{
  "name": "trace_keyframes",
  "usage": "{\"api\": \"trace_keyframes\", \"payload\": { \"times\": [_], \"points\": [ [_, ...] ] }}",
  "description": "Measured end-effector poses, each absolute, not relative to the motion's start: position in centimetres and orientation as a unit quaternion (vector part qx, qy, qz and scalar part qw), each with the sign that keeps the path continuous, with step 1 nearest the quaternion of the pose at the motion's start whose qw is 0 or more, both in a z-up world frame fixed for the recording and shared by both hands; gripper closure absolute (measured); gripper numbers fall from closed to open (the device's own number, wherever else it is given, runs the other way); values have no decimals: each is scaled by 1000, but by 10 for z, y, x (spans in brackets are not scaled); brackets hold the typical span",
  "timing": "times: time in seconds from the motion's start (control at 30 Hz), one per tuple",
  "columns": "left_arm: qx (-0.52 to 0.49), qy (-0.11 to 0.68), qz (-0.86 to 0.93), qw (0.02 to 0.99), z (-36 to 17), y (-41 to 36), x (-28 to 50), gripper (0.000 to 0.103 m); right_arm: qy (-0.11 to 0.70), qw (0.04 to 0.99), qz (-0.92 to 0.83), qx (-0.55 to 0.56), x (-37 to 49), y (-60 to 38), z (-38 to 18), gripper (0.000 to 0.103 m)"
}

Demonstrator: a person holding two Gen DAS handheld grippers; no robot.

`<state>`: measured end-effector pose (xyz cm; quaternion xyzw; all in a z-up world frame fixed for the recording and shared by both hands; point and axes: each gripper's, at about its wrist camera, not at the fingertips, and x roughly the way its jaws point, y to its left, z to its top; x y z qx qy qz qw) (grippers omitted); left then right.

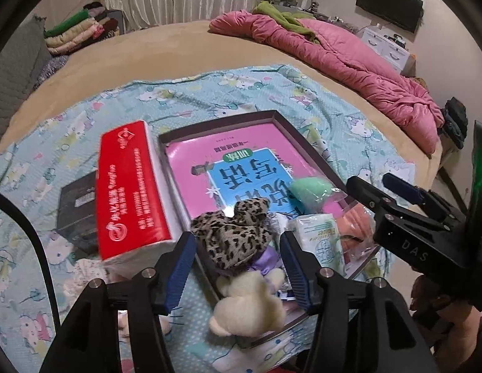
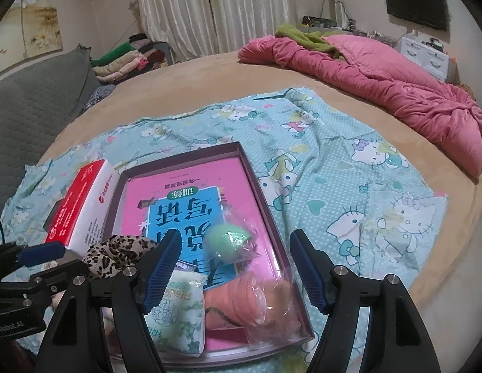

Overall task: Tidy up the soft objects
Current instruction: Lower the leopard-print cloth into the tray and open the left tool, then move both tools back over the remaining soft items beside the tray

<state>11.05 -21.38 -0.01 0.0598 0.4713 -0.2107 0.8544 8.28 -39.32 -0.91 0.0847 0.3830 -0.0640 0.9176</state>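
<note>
Low in the frame, the cream plush toy point(image 1: 247, 304) drapes over the tray rim point(image 1: 216, 118) between the left gripper's point(image 1: 238, 267) parted, untouching jaws; light and squashy, best pinched mid-body

Home bedroom: bed point(image 2: 210, 71), pink quilt point(image 2: 381, 84), curtains point(image 2: 216, 9), wall TV point(image 2: 416, 1).

tan bed point(image 2: 210, 71) under cartoon-print sheet point(image 2: 334, 168) (pink quilt point(image 2: 396, 87) behind)

"DAS" on right gripper point(image 1: 396, 199), "Robot.AI" on left gripper point(image 2: 39, 256)
</note>
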Motion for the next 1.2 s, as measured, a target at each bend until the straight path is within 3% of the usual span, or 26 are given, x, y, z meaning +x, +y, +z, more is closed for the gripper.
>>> {"api": "trace_keyframes", "payload": {
  "times": [0.37,1.2],
  "points": [
    [48,460,-198,864,19,-190,97,36,356,931,-56,62,67,-372,19,27],
    [14,428,-122,896,58,-77,74,34,303,952,36,10,38,-271,89,24]
  ]
}}
